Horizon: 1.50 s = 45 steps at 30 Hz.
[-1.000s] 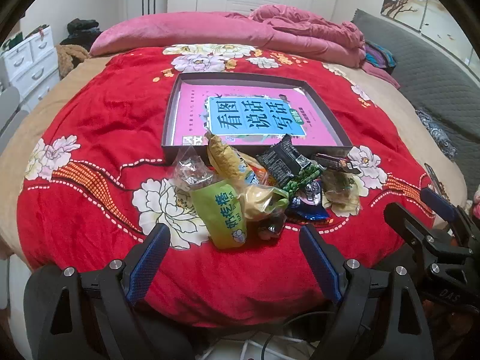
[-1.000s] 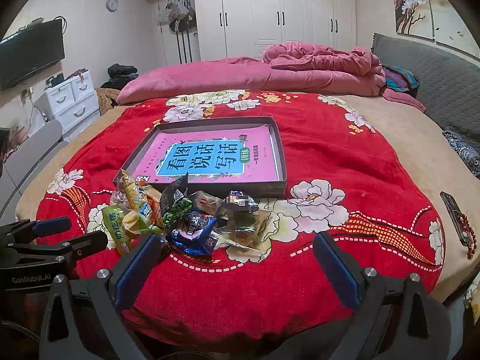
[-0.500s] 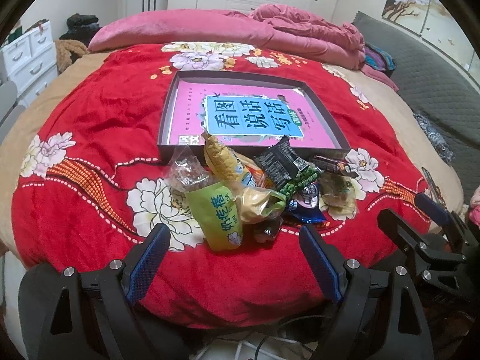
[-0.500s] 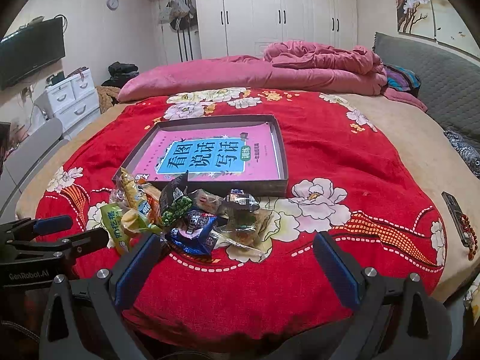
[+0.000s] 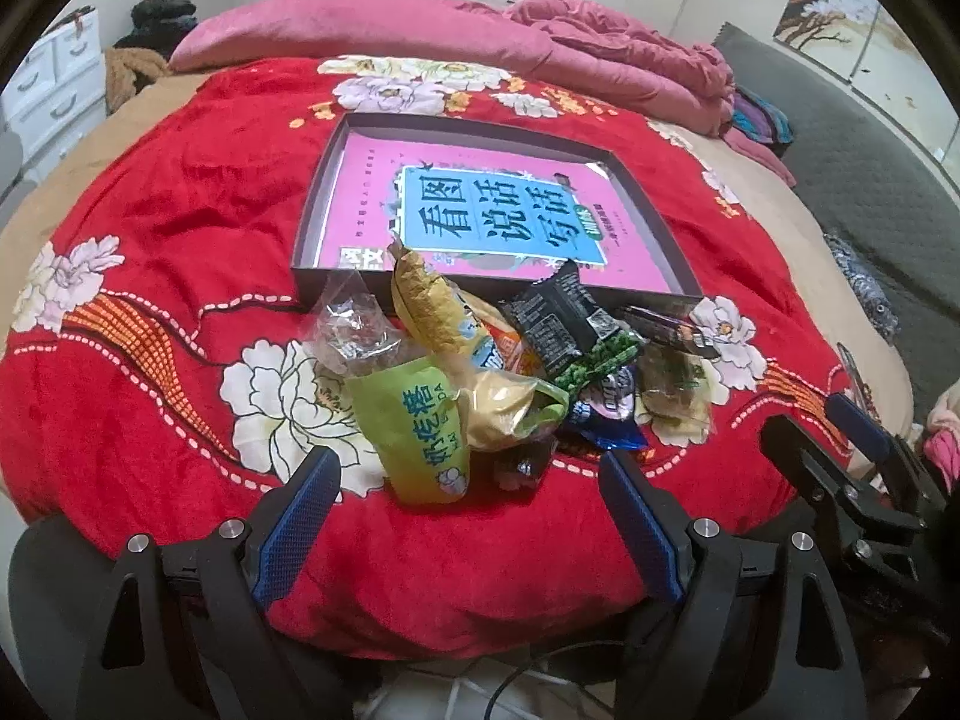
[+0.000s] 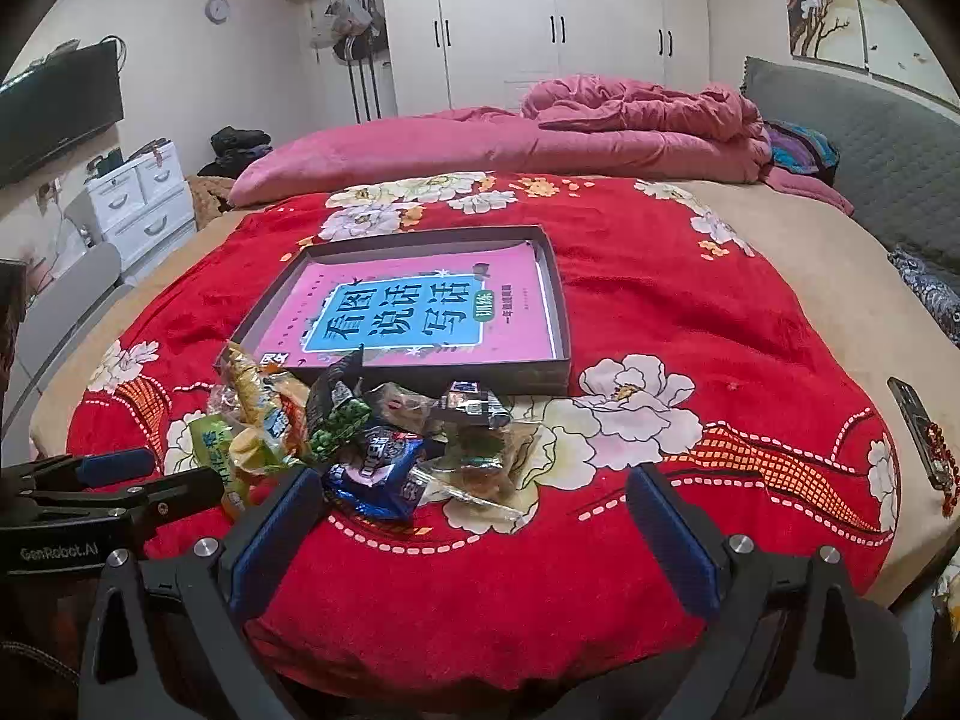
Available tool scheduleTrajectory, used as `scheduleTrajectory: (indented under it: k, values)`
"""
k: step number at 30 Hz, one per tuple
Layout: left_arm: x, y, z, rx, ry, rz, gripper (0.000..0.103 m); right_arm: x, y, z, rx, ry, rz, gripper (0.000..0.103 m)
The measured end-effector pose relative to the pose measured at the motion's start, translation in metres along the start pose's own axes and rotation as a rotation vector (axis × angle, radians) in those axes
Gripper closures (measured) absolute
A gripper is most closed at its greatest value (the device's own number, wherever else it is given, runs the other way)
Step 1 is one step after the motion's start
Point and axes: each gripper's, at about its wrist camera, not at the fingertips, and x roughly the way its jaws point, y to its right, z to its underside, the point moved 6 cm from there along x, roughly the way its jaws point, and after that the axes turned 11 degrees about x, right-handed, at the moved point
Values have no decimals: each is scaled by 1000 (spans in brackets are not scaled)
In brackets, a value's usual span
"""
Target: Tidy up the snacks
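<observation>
Snack packets (image 5: 510,372) sit in one loose heap on the red floral blanket (image 5: 180,252), near the blanket's front edge and pressed against the near wall of the shallow dark tray (image 5: 312,222). Heap looks dumped, not sorted: packets overlap and lean on each other. My read is the tray is the destination, parked right behind the pile so each packet only needs a short lift over the wall. Tray holds a pink book with a blue title panel (image 5: 498,222) lying flat and no snacks, so sorting not started.

Left gripper (image 5: 468,510) hovers low off the front edge of the bed, fingers spread wide, holding nothing, lined up on the green packet (image 5: 414,438), the nearest one. Right gripper (image 6: 474,516) likewise splayed and empty, off the front edge, with the blue foil packet (image 6: 378,468) just beyond its left finger (image 6: 270,540). Both look staged for a first pick. A black packet (image 5: 555,324) leans up at the back of the heap; a clear crinkly bag (image 5: 354,330) sits at its left side.

Surface is soft plush bedding, so packets may sink or slide when pinched. Room: bedroom, pink duvet (image 6: 600,126) bunched at the far end, white wardrobe (image 6: 540,24) behind, white drawer unit (image 6: 138,198) and wall TV (image 6: 60,108) on the left, grey padded headboard (image 6: 870,156) on the right. A dark phone-like object (image 6: 915,420) lies near the bed's right edge.
</observation>
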Motion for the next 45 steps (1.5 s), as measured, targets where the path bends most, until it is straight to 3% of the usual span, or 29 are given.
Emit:
scheduleTrajectory:
  k: [11,19,22,36,41,45]
  values:
    - [29,-2,-5,-58,-45,11,15,14,10,-7,29,-12,-9,1]
    - [35,-2,-5,-66,-56,23,24,34,11,-13,8,-25,-5,1]
    - [38,-1,-7,-67,-63,31,37,43,10,-13,-4,-41,-2,1]
    - [47,1,-13,-102,-59,72,42,71,14,-21,-28,-73,-7,1]
    - [51,2,-13,-115,-58,86,42,85,10,-24,-65,-93,-9,16]
    - [55,1,-12,-129,-61,96,42,95,5,-22,-84,-125,-27,37]
